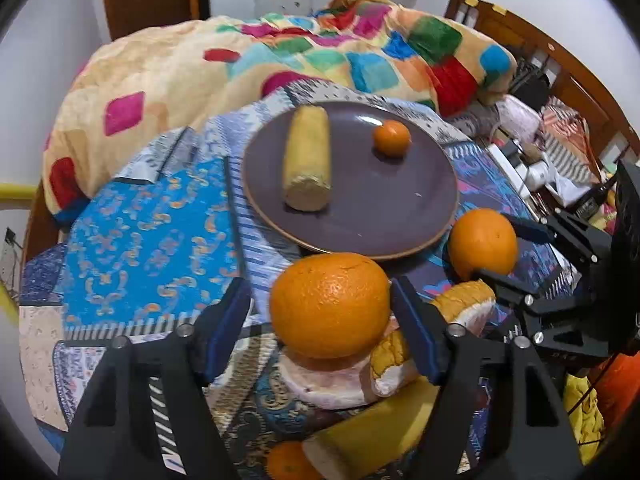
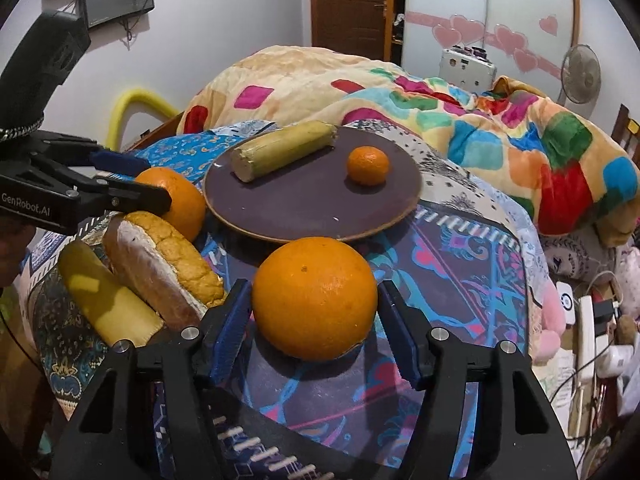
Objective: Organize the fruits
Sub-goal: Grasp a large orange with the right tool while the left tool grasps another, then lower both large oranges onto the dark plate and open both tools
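Note:
A dark purple plate [image 1: 360, 216] [image 2: 304, 204] lies on the patterned bedspread and holds a yellow cane piece [image 1: 307, 158] [image 2: 284, 154] and a small mandarin [image 1: 392, 138] [image 2: 367, 165]. My left gripper [image 1: 320, 312] is open around a large orange [image 1: 330, 304] [image 2: 176, 200] that rests on pomelo peel pieces [image 1: 464, 304] [image 2: 164, 268]. My right gripper [image 2: 314, 312] is open around a second large orange [image 2: 315, 297] [image 1: 482, 242] in front of the plate; the pads stand just beside it.
A second yellow cane piece [image 1: 372, 432] [image 2: 106, 296] and another mandarin [image 1: 286, 462] lie near the peel. A colourful checked blanket [image 1: 280, 52] [image 2: 480, 120] is heaped behind the plate. Cables and clutter [image 2: 592, 320] lie at the bed's right side.

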Motion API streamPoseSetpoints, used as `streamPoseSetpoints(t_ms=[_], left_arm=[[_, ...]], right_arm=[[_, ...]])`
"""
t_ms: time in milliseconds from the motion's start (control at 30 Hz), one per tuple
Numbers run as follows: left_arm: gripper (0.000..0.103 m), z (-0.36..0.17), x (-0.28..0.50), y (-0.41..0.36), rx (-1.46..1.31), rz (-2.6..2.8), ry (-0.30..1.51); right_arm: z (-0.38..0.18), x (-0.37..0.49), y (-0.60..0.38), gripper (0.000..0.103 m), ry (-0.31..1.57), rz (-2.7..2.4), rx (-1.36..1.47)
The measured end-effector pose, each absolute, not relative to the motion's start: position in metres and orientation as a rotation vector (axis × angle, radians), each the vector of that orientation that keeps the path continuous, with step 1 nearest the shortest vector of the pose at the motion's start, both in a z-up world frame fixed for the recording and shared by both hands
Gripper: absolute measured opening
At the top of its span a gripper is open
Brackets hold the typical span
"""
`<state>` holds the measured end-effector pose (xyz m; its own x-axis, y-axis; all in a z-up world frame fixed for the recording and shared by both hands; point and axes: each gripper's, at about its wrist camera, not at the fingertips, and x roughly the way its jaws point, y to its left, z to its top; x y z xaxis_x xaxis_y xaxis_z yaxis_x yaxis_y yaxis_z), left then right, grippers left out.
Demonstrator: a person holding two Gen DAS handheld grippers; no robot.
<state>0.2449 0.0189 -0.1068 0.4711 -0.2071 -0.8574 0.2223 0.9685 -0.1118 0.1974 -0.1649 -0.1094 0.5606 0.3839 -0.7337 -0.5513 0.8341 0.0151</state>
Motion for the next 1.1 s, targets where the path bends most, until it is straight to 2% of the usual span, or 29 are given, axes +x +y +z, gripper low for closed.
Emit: streamPoseSetpoints(t_ms=[167, 600, 1100], left_arm=[[0.067, -0.110, 0.243, -0.004, 0.118, -0.213, 1.038], [0.064, -0.103, 0.230, 0.002, 0.115, -0.205, 0.994], [0.064, -0.058, 0.234, 0.007, 0.071, -0.222, 0.852]], right_arm=[[-0.108, 0.197, -0.181, 0.060, 0.829, 0.547, -0.168], [-0.097, 0.194, -0.191, 0.060, 0.791, 0.522, -0.165], [-0.073, 0.213, -0.183, 0.060, 0.709, 0.512, -0.146]])
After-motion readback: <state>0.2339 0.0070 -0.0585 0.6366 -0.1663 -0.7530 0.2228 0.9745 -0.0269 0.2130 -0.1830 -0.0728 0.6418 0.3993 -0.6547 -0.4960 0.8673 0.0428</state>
